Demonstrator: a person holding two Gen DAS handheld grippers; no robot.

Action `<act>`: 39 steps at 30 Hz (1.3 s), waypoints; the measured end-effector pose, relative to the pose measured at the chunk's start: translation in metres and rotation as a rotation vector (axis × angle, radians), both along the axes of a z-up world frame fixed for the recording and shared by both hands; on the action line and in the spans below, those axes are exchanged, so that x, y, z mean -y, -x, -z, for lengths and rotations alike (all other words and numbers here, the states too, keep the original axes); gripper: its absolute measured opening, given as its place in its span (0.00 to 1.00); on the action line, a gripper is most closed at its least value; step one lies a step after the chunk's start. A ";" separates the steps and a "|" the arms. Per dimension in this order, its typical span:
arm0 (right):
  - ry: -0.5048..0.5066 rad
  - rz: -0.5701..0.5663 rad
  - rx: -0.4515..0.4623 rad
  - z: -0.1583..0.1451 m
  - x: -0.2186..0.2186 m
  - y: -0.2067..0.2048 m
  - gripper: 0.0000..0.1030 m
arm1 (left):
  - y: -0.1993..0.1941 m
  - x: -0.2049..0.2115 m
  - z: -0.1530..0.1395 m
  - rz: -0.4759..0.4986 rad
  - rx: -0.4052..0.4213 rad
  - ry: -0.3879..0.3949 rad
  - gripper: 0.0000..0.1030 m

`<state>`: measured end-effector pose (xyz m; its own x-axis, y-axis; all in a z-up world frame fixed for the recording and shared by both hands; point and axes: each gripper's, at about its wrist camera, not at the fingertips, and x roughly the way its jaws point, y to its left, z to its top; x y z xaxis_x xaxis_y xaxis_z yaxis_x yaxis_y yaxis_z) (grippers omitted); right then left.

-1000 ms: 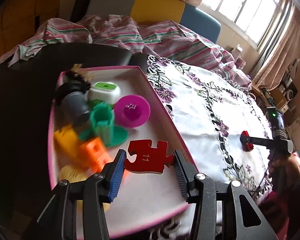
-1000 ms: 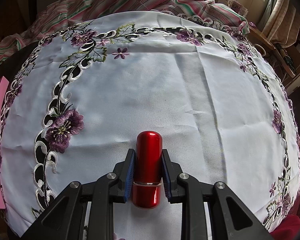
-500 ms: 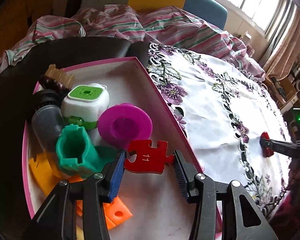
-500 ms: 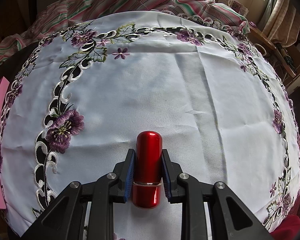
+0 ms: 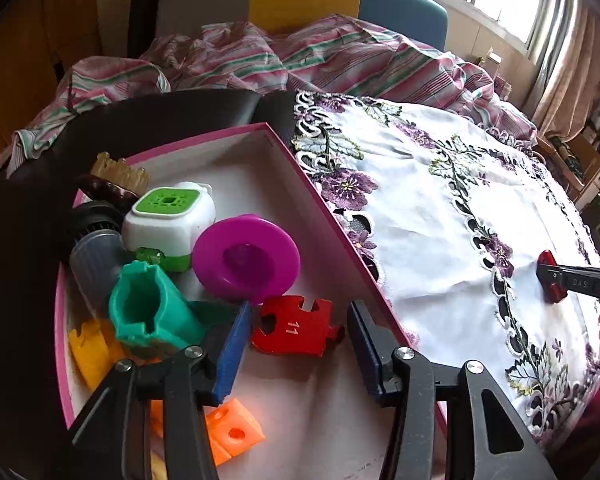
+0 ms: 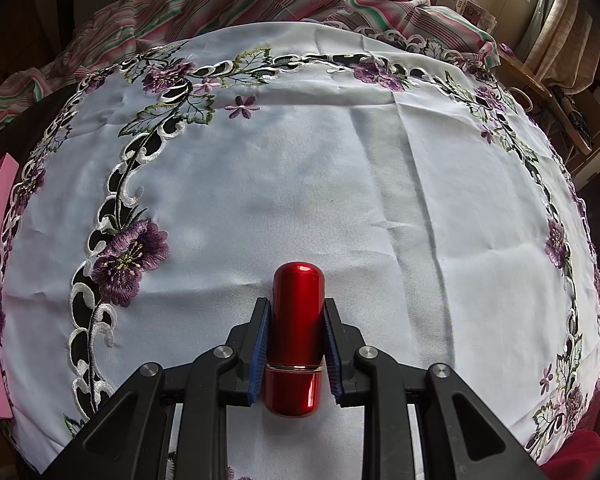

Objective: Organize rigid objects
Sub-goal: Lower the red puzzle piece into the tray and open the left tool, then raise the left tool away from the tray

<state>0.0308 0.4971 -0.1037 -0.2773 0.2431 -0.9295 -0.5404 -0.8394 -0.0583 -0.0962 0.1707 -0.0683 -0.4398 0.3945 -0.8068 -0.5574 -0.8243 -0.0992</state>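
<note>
The tablecloth (image 6: 300,184) covers most of the table, white with purple flowers stitched round its border, and its middle is bare. At its left edge sits the pink tray (image 5: 324,208), crowded along its far and left sides with a purple dish (image 5: 246,258), a green cup (image 5: 148,312), a white and green box (image 5: 168,216) and orange blocks (image 5: 232,432). The left gripper (image 5: 298,344) hangs over the tray's near right corner with its jaws spread wide; the red puzzle piece (image 5: 296,330) sits between them, and I cannot tell whether either pad touches it. The right gripper (image 6: 296,344) is clamped on a small red tube (image 6: 296,336) near the cloth's near edge, the tube's long axis pointing straight out along the fingers. The tray lies well off to the left of that tube, so I would judge the right hand must carry it sideways across the cloth.
</note>
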 end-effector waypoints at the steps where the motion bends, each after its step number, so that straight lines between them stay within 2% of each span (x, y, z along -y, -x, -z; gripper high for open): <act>1: -0.001 0.000 0.001 0.000 0.000 0.000 0.24 | -0.002 0.001 -0.001 -0.001 -0.005 -0.001 0.50; 11: -0.009 -0.005 0.004 0.000 0.003 0.000 0.24 | -0.031 0.025 -0.030 -0.030 -0.089 -0.034 0.50; 17: -0.013 -0.007 0.005 0.000 0.003 0.000 0.24 | -0.041 0.039 -0.043 -0.055 -0.105 -0.045 0.50; 39: -0.042 -0.018 0.017 -0.002 0.009 0.001 0.24 | -0.051 0.094 -0.036 -0.179 -0.095 -0.027 0.50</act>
